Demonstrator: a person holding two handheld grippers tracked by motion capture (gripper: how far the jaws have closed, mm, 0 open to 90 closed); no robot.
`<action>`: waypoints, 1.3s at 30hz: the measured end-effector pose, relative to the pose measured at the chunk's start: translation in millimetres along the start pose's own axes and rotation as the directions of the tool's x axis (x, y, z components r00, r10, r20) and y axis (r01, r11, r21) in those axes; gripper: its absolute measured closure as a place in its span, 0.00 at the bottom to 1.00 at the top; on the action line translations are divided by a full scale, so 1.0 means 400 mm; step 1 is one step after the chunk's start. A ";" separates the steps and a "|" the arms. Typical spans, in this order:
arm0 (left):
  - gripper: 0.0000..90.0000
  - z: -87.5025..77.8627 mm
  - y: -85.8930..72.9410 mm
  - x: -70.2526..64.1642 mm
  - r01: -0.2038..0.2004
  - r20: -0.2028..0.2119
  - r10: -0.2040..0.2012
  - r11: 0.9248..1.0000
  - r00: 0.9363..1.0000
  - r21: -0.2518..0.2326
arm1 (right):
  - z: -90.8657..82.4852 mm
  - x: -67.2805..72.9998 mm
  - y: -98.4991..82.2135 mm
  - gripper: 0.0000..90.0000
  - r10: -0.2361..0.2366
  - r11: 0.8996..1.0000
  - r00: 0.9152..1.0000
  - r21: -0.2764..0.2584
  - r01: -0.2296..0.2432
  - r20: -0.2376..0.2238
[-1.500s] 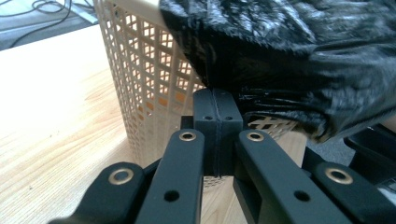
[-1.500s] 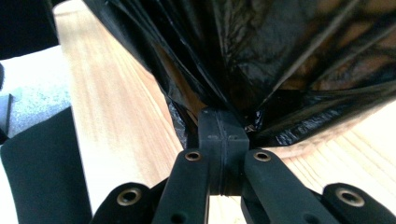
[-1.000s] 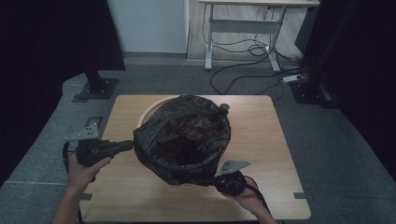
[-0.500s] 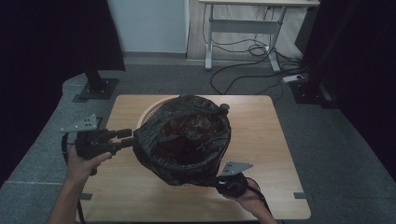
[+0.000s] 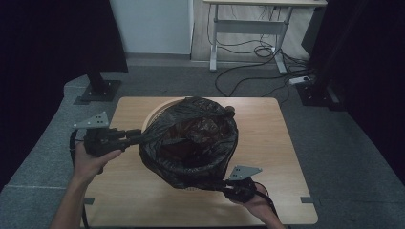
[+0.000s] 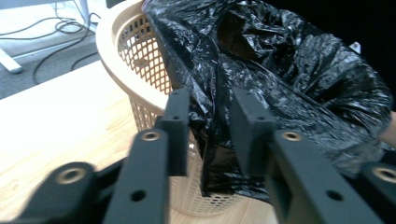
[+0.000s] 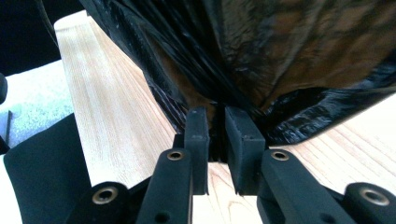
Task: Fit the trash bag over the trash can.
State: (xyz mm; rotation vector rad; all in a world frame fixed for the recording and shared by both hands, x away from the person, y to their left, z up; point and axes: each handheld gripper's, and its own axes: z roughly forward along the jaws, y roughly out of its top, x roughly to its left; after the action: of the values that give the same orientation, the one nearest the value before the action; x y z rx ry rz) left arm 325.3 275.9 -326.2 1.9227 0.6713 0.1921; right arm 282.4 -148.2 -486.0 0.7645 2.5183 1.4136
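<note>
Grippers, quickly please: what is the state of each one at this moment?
Left gripper: jaws apart, just been closing, the black bag between them, not clearly pinched.
Right gripper: shut on the black bag's edge.

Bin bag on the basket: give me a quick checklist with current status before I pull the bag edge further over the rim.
1. Right gripper clamped on the bag edge: ok, a fold of film is pinched between its pads.
2. Left gripper clamped on the bag: not ok, its jaws have just been closing with film between them, but a gap remains.
3. Bag mouth open: ok, the high view looks into it.
4. Bag over the basket rim on the left side: not ok, bare lattice and rim show there.
5. Basket standing on the table: ok.
6. Bag free of tears: cannot tell.
</note>
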 end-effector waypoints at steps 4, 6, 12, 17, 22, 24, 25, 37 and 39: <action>0.93 -0.005 -0.004 0.002 0.005 0.020 -0.005 1.000 1.000 -0.006 | -0.019 -0.001 0.002 0.73 -0.009 1.000 1.000 -0.025 0.009 -0.002; 0.97 -0.005 -0.005 0.001 0.002 0.022 -0.001 1.000 1.000 -0.008 | -0.035 0.000 0.003 0.65 -0.020 0.999 1.000 -0.040 0.020 0.000; 0.98 -0.005 -0.002 -0.006 -0.019 0.015 0.019 1.000 1.000 -0.002 | -0.132 -0.013 0.015 0.49 -0.015 0.996 0.999 -0.085 0.019 0.044; 0.71 -0.005 0.005 -0.016 -0.021 0.026 0.021 1.000 0.999 -0.016 | -0.263 -0.032 0.070 0.47 -0.014 0.990 0.991 -0.136 0.033 0.136; 0.52 -0.007 0.015 -0.028 -0.023 0.029 0.023 1.000 0.999 -0.013 | -0.320 -0.046 0.107 0.47 -0.005 0.986 0.984 -0.162 0.034 0.179; 0.47 -0.005 0.016 -0.036 -0.028 0.013 0.028 1.000 1.000 0.000 | -0.334 -0.052 0.119 0.47 0.004 0.985 0.981 -0.172 0.030 0.192; 0.45 -0.003 0.016 -0.040 -0.032 0.006 0.032 0.999 0.999 0.006 | -0.339 -0.055 0.124 0.48 0.007 0.984 0.980 -0.176 0.028 0.197; 0.57 0.008 0.005 -0.046 -0.026 -0.049 0.028 0.999 0.998 0.029 | -0.339 -0.083 0.216 0.49 0.012 0.973 0.974 -0.228 0.040 0.224; 0.61 0.005 0.003 -0.042 -0.028 -0.043 0.029 0.999 0.999 0.024 | -0.331 -0.089 0.237 0.49 0.009 0.972 0.975 -0.232 0.045 0.224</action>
State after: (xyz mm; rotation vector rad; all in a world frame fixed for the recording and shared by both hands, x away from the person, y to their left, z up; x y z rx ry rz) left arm 312.5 264.9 -323.5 1.9560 0.6778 0.2450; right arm 297.8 -225.7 -339.4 0.8027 2.1381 1.4935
